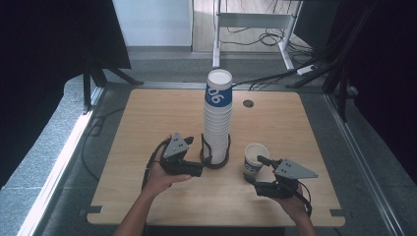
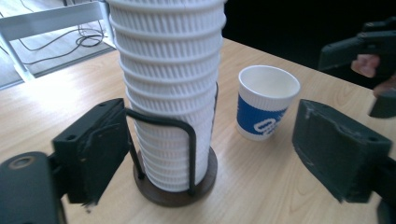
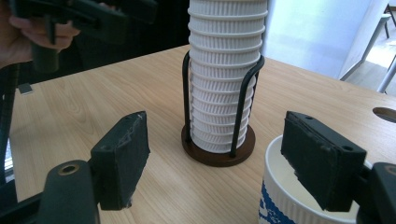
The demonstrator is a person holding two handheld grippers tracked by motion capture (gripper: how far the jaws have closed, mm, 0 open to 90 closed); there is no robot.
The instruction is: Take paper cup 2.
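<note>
A tall stack of white ribbed paper cups (image 1: pixel 218 118) (image 2: pixel 170 93) (image 3: pixel 224 79) stands in a black wire holder on a round brown base (image 1: pixel 215 160) at the table's middle; its top cup has a blue band. My left gripper (image 1: pixel 195 156) (image 2: pixel 217 149) is open just left of the holder, its jaws wide apart and clear of the stack. A single blue-and-white cup (image 1: pixel 255 160) (image 2: pixel 266 100) (image 3: pixel 289 205) stands upright to the right. My right gripper (image 1: pixel 256 170) (image 3: pixel 222 158) is open, with one jaw over that cup's rim and the other well clear of it.
The wooden table (image 1: pixel 147 123) has a round cable hole (image 1: pixel 248 103) behind the stack. A white desk frame (image 1: pixel 253 19) and floor cables lie beyond the far edge. Black curtains hang at both sides.
</note>
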